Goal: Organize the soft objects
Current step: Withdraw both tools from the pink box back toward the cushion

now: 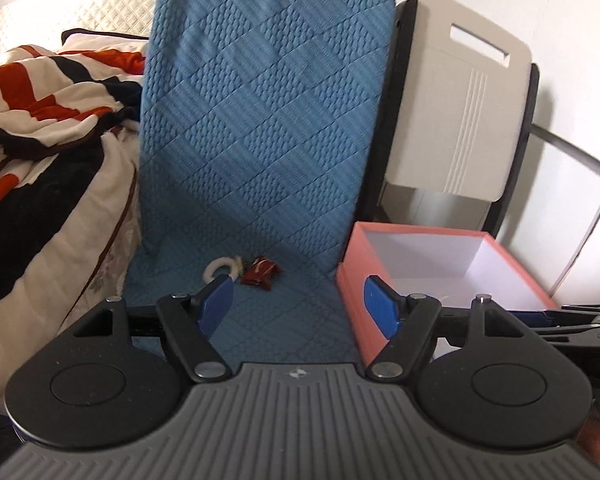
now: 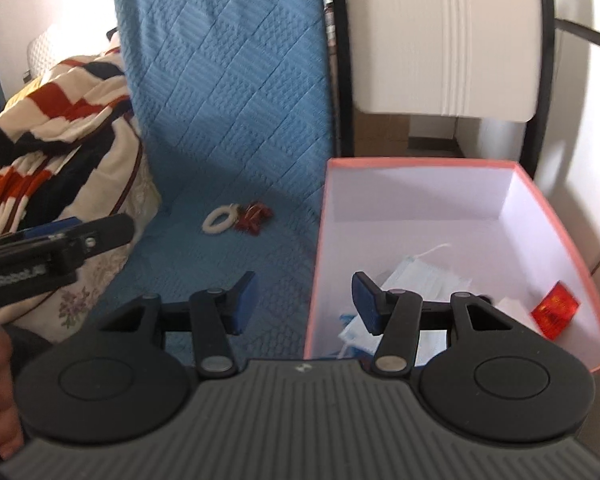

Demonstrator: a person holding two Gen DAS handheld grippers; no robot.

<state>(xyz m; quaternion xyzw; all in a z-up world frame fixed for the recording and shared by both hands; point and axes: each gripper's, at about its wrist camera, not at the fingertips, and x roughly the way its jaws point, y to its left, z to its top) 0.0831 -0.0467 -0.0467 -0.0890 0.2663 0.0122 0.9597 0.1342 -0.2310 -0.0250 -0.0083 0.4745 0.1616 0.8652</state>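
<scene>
1. We are holding the left tool [image 1: 300, 304] wide apart with nothing between its blue pads; the right tool [image 2: 304, 304] is standing at a middling gap, also with nothing in it.

2. We are pointing the left tool forward and slightly down over the blue quilted mat [image 1: 260, 120]. The white ring [image 1: 222, 266] and the small red soft piece [image 1: 260, 274] are lying just ahead of its left finger, touching or nearly touching each other.

3. We are tilting the right tool more steeply, straddling the near left wall of the pink box [image 2: 320, 240]: one finger is hanging over the mat, the other over the box interior, above the face masks [image 2: 420, 276]. An orange packet [image 2: 556, 312] is sitting in the corner to that tool's right.

4. Risk: because the ring and the red piece are sitting so close, we are likely to pinch both, or knock one away, if the left tool comes in wide.

5. Risk: the quilted mat is soft, so low pads may be catching fabric along with the item.

6. Risk: the right tool is hovering across the box wall, so lowering it could be tipping or shoving the light box.

7. Risk: both tools are working side by side, so a sideways swing may be bumping one against the other.
</scene>
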